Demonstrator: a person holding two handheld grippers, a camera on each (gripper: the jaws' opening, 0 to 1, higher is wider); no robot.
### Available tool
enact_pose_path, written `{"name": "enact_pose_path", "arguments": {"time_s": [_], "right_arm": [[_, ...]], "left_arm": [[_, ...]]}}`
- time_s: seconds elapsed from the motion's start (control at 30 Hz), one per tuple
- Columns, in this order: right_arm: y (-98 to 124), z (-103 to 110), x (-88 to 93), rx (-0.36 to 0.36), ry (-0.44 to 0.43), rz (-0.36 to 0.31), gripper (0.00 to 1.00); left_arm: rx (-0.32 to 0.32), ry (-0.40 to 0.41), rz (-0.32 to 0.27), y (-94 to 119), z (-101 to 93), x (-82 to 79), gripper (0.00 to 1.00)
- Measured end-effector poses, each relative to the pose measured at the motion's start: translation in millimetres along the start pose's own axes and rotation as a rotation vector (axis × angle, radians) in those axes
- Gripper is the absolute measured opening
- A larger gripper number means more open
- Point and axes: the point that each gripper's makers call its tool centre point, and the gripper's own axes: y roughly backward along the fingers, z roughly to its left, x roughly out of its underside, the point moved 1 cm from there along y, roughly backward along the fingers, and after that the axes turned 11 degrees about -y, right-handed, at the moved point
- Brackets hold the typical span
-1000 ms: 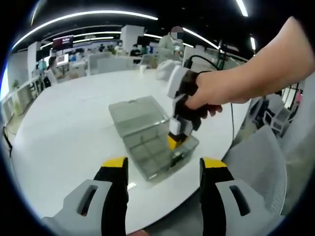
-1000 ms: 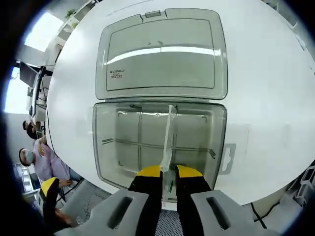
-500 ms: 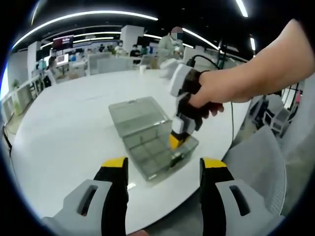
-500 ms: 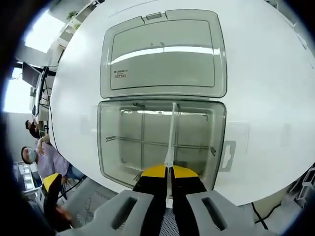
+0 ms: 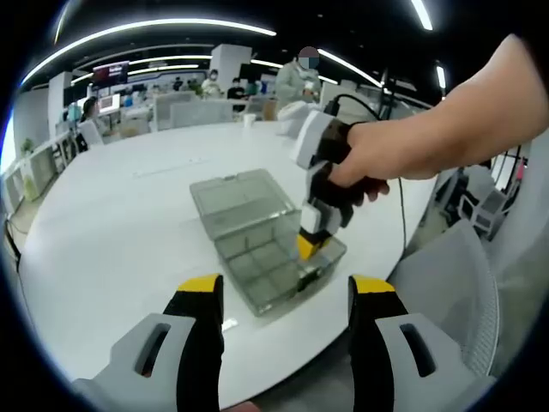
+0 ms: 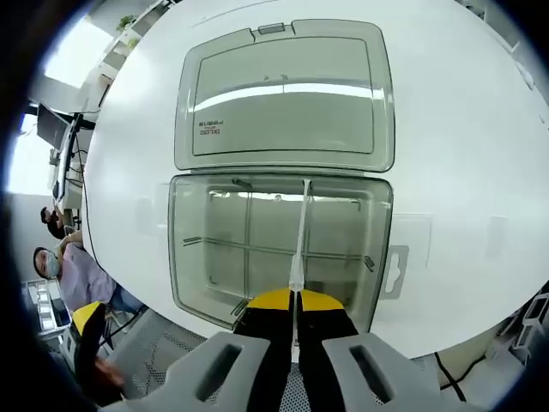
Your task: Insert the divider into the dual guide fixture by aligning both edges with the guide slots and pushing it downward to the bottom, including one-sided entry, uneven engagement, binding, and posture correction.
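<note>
On table (image 5: 103, 215): clear box (image 6: 274, 249), lid (image 6: 287, 94) open flat behind it.
Divider (image 6: 300, 232): upright inside box, across its cross-partitions.
Right gripper (image 6: 292, 302): clenched on divider's near end.
Left gripper (image 5: 286, 292): released, before box.
Room: office, people beyond table.

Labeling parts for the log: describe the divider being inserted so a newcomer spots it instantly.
On the white round table sits a clear box with its lid folded open. The divider is the thin pale strip spanning its tray, pinched edge-on by the right gripper, unlike the seated grid partitions beside it.
</note>
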Motion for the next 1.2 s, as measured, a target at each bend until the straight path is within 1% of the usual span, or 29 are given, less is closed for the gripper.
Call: {"name": "enact_pose_path", "arguments": {"time_s": [0.23, 0.37, 0.57, 0.7, 0.77, 0.87, 1.1, 1.17, 1.2], "right_arm": [[4, 1, 1.9, 0.005, -0.003, 0.014, 0.00], [6, 1, 2.2, 0.014, 0.007, 0.008, 0.00], [8, 0, 0.2, 0.020, -0.001, 0.016, 0.00], [14, 1, 1.0, 0.022, -0.010, 0.027, 0.00], [14, 0, -1.5, 0.026, -0.002, 0.031, 0.00], [13, -1, -1.9, 0.023, -0.013, 0.035, 0.00], [12, -3, -2.6, 0.023, -0.008, 0.027, 0.00], [11, -4, -2.2, 0.015, -0.017, 0.018, 0.00], [12, -4, -1.3, 0.016, -0.007, 0.009, 0.00]], "left_arm": [[0.000, 0.001, 0.001, -1, 0.0, -0.2, 0.57], [0.000, 0.002, 0.000, 0, -0.2, -0.3, 0.57], [-0.001, 0.002, -0.001, -1, -0.3, -0.1, 0.57], [0.000, 0.000, -0.001, -1, -0.6, -0.3, 0.57], [0.000, -0.001, 0.000, -1, -0.7, -0.1, 0.57], [0.001, -0.002, 0.000, -1, -1.0, -0.7, 0.57], [0.000, -0.003, 0.002, -1, -1.1, -0.3, 0.56], [0.002, -0.005, 0.004, -1, -1.7, -0.1, 0.56], [0.002, -0.005, 0.004, -1, -2.0, -0.3, 0.56]]}}
